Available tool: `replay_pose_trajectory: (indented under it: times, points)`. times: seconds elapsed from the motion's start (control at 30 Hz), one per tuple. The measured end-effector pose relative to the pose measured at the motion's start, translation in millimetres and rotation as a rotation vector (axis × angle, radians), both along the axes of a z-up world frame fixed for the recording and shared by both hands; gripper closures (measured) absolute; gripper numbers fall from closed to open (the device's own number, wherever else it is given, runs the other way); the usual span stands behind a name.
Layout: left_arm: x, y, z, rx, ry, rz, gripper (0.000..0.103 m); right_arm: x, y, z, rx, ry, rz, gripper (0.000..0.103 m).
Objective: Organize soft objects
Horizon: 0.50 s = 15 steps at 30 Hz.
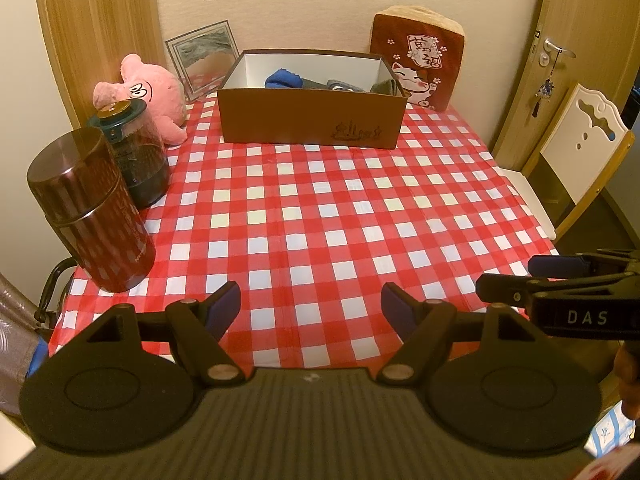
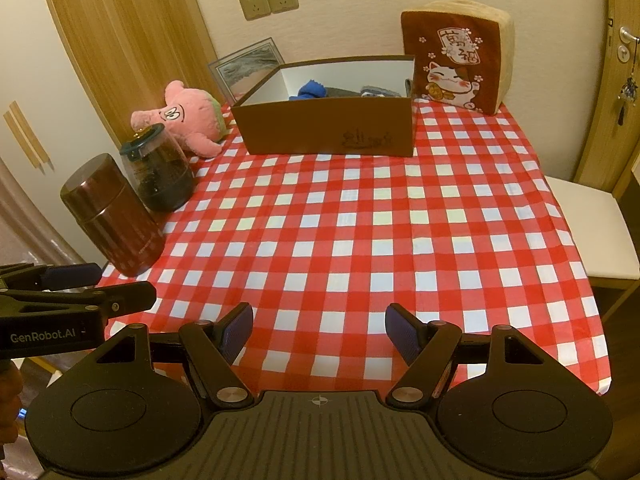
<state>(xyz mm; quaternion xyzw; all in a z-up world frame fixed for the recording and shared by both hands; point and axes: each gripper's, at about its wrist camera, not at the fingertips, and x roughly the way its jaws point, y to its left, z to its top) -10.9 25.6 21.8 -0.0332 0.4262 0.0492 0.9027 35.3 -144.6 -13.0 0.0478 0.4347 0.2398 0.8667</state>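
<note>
Covering the table, a checked cloth [image 2: 360, 220] carries a brown box [image 2: 328, 128] of folded fabrics at its far edge, pink plush [image 2: 180, 120] far-left; reaching could topple the flask [image 2: 112, 216]. Left gripper [image 1: 310, 308] and right gripper [image 2: 320, 330] spread, empty.

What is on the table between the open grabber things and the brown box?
Nothing, only bare checked tablecloth lies between the right gripper, the left gripper and the brown box. Both wrist views show it.
</note>
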Motion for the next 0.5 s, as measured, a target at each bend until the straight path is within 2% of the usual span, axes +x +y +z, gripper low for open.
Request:
replay_pose_trajectory:
  times: [0.5]
  points:
    - [-0.9,0.1,-0.1,-0.001,-0.002,-0.005,0.027,-0.8,0.6,0.2,0.000,-0.001,-0.001,0.030]
